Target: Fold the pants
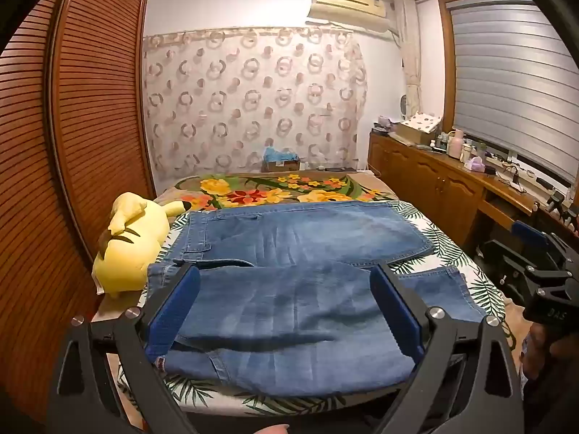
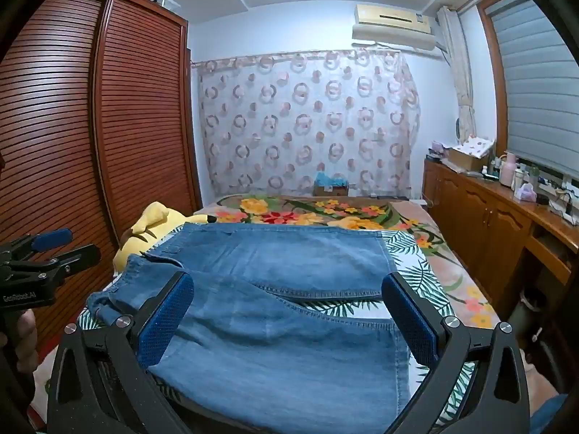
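Bed [image 1: 452, 253] carries jeans [image 1: 289, 246] lying crosswise, waistband left; left gripper [image 1: 286, 311] and right gripper [image 2: 289, 320] gape, holding nothing.

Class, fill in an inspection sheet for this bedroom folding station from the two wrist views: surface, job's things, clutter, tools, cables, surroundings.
Surface: bed with a leaf-print sheet; floral blanket at the far end.
Job's things: blue jeans spread flat across the bed, waistband to the left, the two legs lying apart.
Clutter: yellow plush toy beside the waistband; cardboard box beyond the blanket.
Tools: left tool open, over the near leg, gripping nothing; right tool open, also gripping nothing.
Cables: cords on the sideboard top.
Surroundings: slatted wardrobe, patterned curtain, air conditioner, wooden sideboard with bottles, window blind.
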The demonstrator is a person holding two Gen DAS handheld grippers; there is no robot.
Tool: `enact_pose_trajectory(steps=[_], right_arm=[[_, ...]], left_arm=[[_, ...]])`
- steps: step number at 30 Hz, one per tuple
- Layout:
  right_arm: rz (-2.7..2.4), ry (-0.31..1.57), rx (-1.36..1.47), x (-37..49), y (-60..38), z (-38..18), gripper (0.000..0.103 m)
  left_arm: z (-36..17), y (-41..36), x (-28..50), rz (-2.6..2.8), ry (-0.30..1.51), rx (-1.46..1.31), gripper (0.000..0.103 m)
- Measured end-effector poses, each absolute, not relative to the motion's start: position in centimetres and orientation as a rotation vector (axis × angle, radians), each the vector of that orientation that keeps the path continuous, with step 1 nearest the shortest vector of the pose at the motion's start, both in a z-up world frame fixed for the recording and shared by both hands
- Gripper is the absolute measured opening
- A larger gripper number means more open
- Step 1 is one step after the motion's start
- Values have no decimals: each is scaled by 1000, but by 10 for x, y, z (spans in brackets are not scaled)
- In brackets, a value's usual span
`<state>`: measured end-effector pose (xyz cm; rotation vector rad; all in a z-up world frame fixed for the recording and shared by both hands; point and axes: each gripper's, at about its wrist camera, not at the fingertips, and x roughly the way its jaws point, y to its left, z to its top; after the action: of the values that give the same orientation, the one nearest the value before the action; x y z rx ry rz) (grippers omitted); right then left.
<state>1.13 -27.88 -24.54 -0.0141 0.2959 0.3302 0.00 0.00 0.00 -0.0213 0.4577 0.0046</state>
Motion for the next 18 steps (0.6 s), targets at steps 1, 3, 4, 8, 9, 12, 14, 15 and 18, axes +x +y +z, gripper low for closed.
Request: enact_pose_trajectory(steps=[1,3,4,8,9,12,14,15,18], right_arm=[[330,307,-12,12,-279,-245,103],[326,309,-13,12,-279,-245,103],[325,308,-14,12,-279,-244,103],[332,295,-6,11,-278,-247,103],[331,295,-6,11,-278,-247,103],[332,296,-7,10,-277,-247,103],[332,294,-7,10,-277,-247,103],[333,295,-7,10,-277,-247,103],[334,295,-8,10,-278,-247,103]], left_arm=[[0,0,0,5,457,-21,96],[0,0,0,5,457,-21,96],[0,0,0,4,456,-21,96],[0,0,0,4,457,-21,96],[0,0,0,4,457,-22,96],[0,0,0,4,456,-20,96],[0,0,0,5,456,-20,96],[0,0,0,4,456,-20,96],[0,0,0,5,457,-19,96]])
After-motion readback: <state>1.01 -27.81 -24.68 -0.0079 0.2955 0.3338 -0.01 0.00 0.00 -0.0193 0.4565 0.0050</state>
